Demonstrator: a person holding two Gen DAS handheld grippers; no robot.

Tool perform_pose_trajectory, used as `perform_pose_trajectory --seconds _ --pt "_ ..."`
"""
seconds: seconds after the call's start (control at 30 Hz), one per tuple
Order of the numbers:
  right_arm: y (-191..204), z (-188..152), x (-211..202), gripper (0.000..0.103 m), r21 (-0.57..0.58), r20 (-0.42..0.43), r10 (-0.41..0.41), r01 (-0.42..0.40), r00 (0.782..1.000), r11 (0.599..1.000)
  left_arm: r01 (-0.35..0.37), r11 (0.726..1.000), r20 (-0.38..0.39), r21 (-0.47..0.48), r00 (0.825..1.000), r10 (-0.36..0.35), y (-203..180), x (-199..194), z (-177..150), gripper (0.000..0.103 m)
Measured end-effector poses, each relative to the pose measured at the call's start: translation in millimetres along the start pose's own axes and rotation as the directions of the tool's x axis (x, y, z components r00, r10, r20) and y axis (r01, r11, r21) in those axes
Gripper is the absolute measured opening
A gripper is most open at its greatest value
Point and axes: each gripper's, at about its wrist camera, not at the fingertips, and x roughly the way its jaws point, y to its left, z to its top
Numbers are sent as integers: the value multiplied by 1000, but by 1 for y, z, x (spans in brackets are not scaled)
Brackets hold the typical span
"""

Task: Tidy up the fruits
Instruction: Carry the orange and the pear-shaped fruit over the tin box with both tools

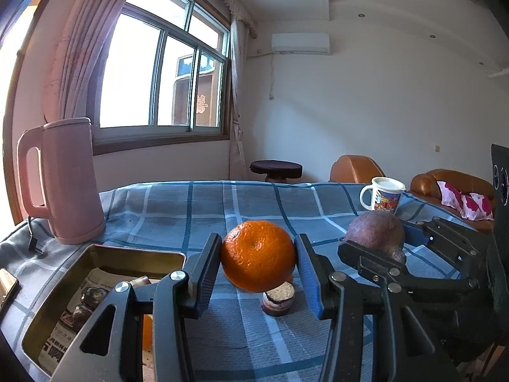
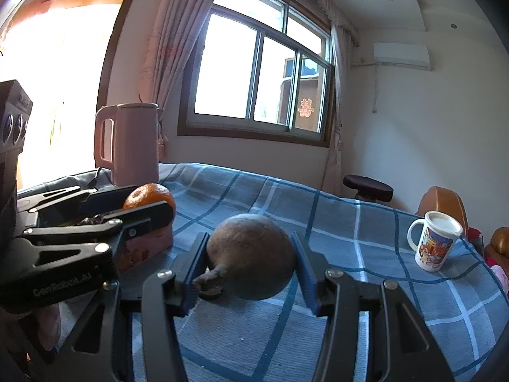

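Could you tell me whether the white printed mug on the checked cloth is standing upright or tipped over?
Upright. The mug stands on its base on the checked cloth, rim level and facing up, handle at its side; the left wrist view shows the same.

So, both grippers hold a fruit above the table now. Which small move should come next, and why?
Probably carry the left gripper sideways over the metal tin and lower the orange in. The orange is already clamped and lifted off the cloth, and the open tin sits just beside it. The right gripper, clamped on the brown fruit, can wait.
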Motion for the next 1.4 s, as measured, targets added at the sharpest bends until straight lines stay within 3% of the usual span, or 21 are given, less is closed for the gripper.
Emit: perform_pose_trajectory --seconds 1.4 --pt "76 31 25 55 -85 -2 154 -153 988 984 -152 986 -17 -74 988 151 79 -42 5 49"
